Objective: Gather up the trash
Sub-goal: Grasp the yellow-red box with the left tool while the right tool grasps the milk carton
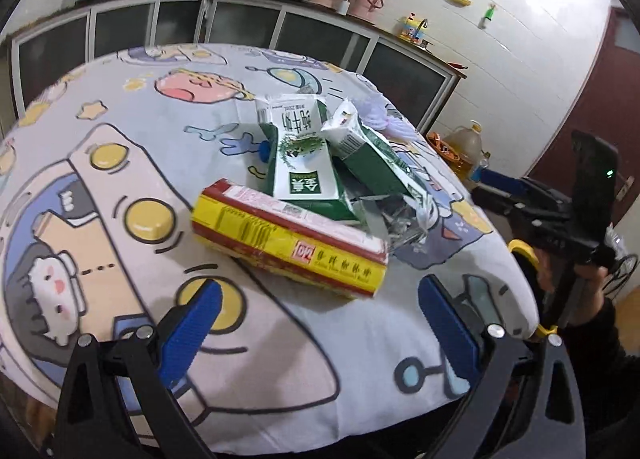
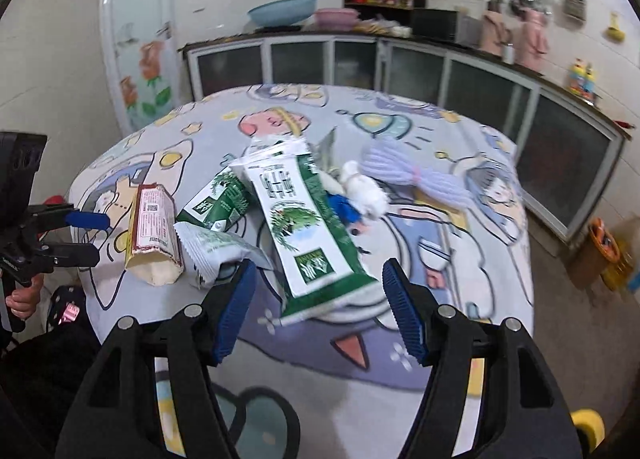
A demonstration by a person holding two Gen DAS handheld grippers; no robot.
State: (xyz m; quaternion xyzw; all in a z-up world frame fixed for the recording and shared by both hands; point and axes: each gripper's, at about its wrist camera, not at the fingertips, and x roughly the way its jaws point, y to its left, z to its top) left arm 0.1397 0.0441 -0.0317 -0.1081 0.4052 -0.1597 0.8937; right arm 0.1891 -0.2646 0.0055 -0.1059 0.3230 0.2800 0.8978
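A round desk (image 1: pixel 120 187) under a cartoon-print cloth carries a small heap of trash near its middle. From the left wrist view, a long yellow-and-red box (image 1: pixel 292 243) lies on its side at the front of the heap, nearest the camera. Two green-and-white cartons lean on it from behind: a flat carton (image 1: pixel 304 163) lying face up, and a torn carton (image 1: pixel 372 155) tilted just to the right of it, with crumpled silvery foil (image 1: pixel 400 219) at its lower end. A pale purple tuft (image 1: pixel 380 115) shows behind them. The left claw (image 1: pixel 320 323) hangs over the near edge of the desk with its blue pads spread wide; nothing sits between them, and the box lies a little beyond the tips. At the right edge of this view a hand (image 1: pixel 592 283) holds the other black tool beside the desk. In the right wrist view the right claw (image 2: pixel 320 295) is partly spread with its pads free of everything; the lower end of the flat carton (image 2: pixel 308 219) lies on the cloth between and just ahead of the tips, not pressed by them. To the left lie a small white-green wrapper (image 2: pixel 216 251), the second carton (image 2: pixel 220 199) and the box (image 2: pixel 154 231) seen end on. A white lump (image 2: pixel 364 191) and the purple tuft (image 2: pixel 404 167) lie to the right. The left claw (image 2: pixel 90 235) shows at the far left edge beside the desk.
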